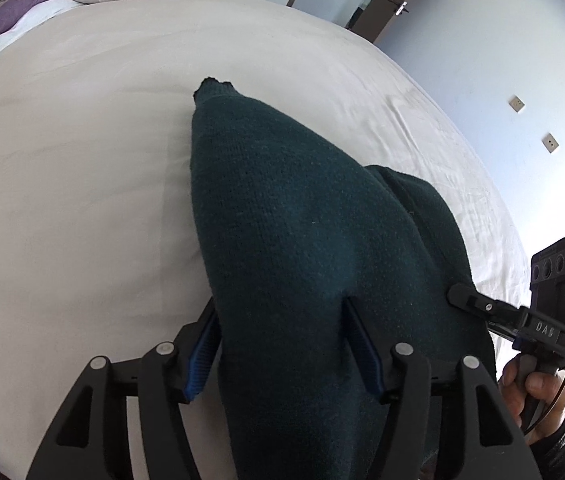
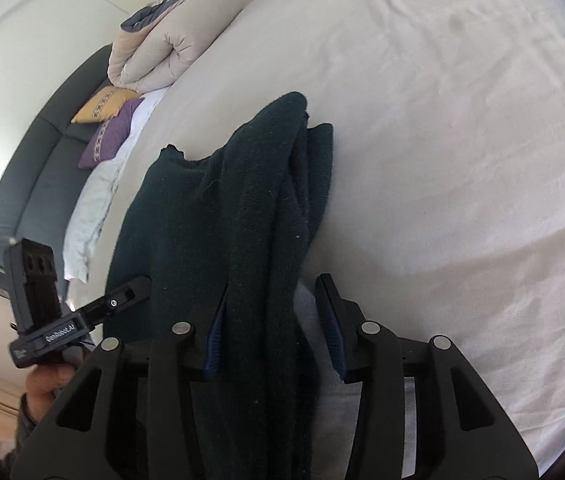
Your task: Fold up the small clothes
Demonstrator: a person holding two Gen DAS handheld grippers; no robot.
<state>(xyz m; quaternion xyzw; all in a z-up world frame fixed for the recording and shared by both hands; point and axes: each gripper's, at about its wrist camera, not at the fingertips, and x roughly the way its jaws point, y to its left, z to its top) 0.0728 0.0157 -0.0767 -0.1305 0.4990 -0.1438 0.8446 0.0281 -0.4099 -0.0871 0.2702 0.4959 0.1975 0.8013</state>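
Dark green knitted garment [image 1: 302, 248] lies doubled on white bed sheet [image 1: 82, 200] | left claw [image 1: 282, 360] and right claw [image 2: 274, 336] both parted, cloth between, not pinched | first fold seems done — further folds remain

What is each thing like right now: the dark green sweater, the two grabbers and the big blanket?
sweater: doubled in layers, far end on the bed sheet.
left gripper: open, sweater between its fingers.
right gripper: open, gap beside the sweater.
duvet: folded up at the bed's far end.
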